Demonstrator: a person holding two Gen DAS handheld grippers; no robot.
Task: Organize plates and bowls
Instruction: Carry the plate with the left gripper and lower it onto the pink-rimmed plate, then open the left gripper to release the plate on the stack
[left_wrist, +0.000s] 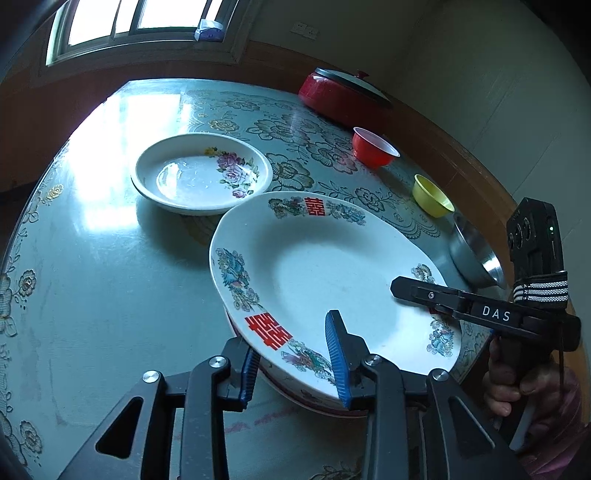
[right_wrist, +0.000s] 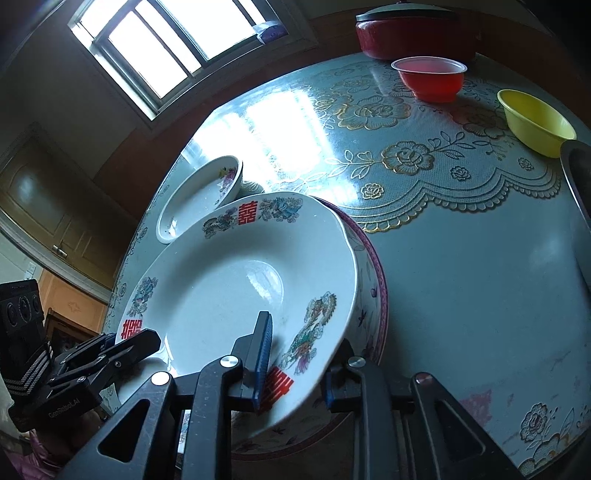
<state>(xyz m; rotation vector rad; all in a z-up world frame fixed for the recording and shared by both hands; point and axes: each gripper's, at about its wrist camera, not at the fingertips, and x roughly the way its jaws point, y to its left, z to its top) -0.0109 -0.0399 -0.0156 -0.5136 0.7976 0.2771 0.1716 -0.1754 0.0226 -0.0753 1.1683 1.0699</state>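
Observation:
A white plate (left_wrist: 314, 266) (right_wrist: 221, 288) with red characters and dragon prints lies tilted on a pink-rimmed bowl (right_wrist: 373, 280) (left_wrist: 314, 400) at the table's near edge. My left gripper (left_wrist: 291, 332) straddles its near rim, one pad under the plate and one on top, both touching it. At the opposite rim my right gripper (right_wrist: 304, 328) has one pad resting on the inside. Its outer pad stands a sliver off the edge. Each gripper shows in the other's view, the right gripper (left_wrist: 424, 295) and the left gripper (right_wrist: 144, 339).
A white flowered dish (left_wrist: 192, 177) (right_wrist: 199, 192) sits just beyond the plate. Along the wall side stand a lidded red pot (left_wrist: 340, 96), a red bowl (left_wrist: 373, 147), a yellow bowl (left_wrist: 432, 195) and a steel bowl (left_wrist: 476, 254). The glossy table (left_wrist: 110, 277) shows bare surface on the left.

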